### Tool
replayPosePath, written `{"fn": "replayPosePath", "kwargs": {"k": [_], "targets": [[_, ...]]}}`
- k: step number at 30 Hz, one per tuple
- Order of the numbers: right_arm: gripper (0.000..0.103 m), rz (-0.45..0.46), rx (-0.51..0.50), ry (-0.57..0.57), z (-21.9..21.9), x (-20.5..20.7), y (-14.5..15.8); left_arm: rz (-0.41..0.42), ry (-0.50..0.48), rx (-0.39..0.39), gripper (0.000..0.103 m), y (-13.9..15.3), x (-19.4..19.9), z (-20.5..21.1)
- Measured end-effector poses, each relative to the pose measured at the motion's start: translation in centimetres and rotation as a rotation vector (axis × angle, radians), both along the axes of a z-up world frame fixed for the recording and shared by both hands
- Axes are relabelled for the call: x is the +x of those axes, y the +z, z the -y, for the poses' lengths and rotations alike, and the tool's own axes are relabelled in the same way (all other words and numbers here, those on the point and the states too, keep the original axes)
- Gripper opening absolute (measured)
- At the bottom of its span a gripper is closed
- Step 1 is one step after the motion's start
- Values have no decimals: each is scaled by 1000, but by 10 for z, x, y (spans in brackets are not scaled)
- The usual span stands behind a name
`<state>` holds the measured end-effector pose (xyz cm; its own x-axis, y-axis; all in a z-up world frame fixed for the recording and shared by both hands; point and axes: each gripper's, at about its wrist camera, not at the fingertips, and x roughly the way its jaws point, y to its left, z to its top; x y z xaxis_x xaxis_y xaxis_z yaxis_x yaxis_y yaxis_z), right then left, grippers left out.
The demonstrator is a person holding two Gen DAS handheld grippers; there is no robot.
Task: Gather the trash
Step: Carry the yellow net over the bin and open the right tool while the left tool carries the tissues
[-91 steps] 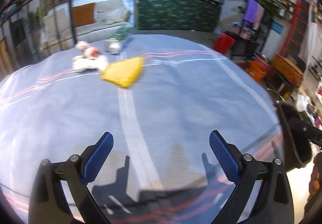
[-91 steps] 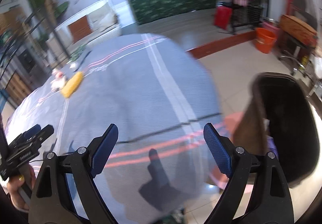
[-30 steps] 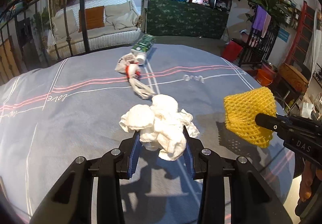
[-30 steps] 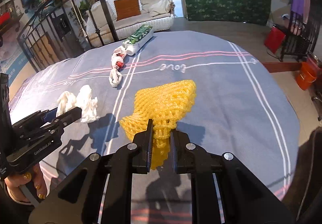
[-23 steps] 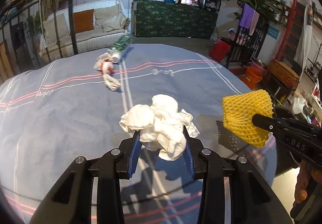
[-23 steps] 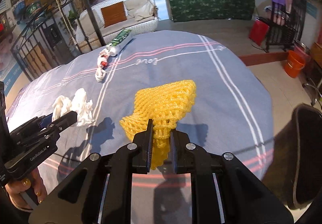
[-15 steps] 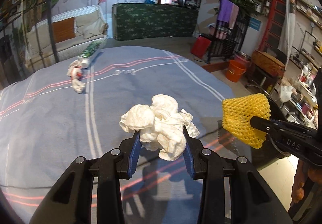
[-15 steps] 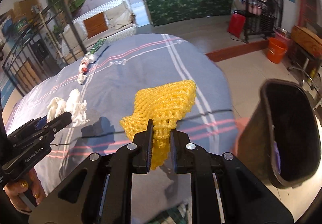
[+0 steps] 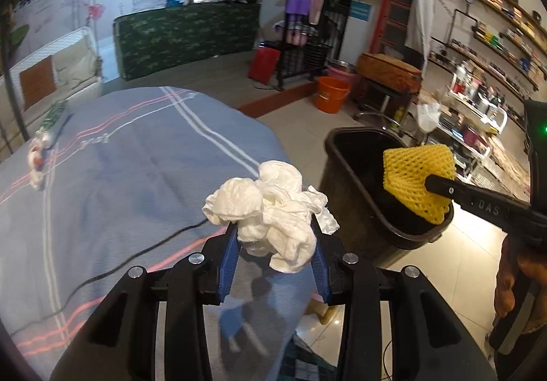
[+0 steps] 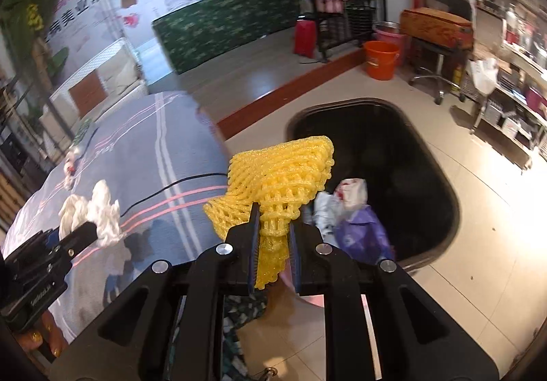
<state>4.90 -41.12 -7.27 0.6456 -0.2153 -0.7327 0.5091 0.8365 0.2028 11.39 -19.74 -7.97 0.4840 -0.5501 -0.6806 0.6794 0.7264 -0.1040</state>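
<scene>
My left gripper (image 9: 273, 244) is shut on a crumpled white tissue wad (image 9: 270, 206) and holds it above the right edge of the grey-blue tablecloth (image 9: 119, 175). My right gripper (image 10: 273, 234) is shut on a yellow foam fruit net (image 10: 280, 172) and holds it over the near rim of the black trash bin (image 10: 424, 175). In the left wrist view the net (image 9: 417, 182) hangs over the bin (image 9: 359, 182). The bin holds white and purple bags (image 10: 352, 217). The tissue also shows in the right wrist view (image 10: 92, 213).
A white and red wrapper (image 9: 36, 158) and a green tube (image 9: 53, 117) lie at the far left of the table. A black cable (image 9: 136, 251) runs across the cloth. An orange bucket (image 9: 331, 93) and a red box (image 9: 263, 64) stand on the floor behind.
Both grippers, empty three seconds ago, took the tissue and the net and have swung right from the table to the bin. The net now hangs over the bin's opening.
</scene>
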Motion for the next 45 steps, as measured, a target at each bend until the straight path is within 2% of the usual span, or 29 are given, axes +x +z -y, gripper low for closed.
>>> {"fn": "replayPosePath", "kwargs": {"k": [6,10,22,25,26,28,33,37,45], "targets": [[16,-29,-10,-109,39,-11,-6,-3,-83,6,37,-3,-11,28],[16,-82,-26,-162,61,-5,-20,-5,-121,9,37,-6,-17,42],[16,-213,16,-209,98,15,-70,-3,-205,41,37,-14,-28,75],[23,-228,30,-219,101,17,-80,-7,-217,48,37,-16,-30,80],[31,-230,34,-223,103,17,-83,-8,-220,51,37,-17,-30,82],[42,-224,42,-226,103,16,-83,-12,-224,55,37,-18,-30,86],[44,-205,42,-238,102,8,-78,-10,-244,71,37,-20,-29,96],[54,-173,30,-262,103,-3,-67,-15,-262,73,37,-19,-29,108],[55,-109,11,-318,110,-33,-40,-28,-316,82,37,-23,-34,143]]}}
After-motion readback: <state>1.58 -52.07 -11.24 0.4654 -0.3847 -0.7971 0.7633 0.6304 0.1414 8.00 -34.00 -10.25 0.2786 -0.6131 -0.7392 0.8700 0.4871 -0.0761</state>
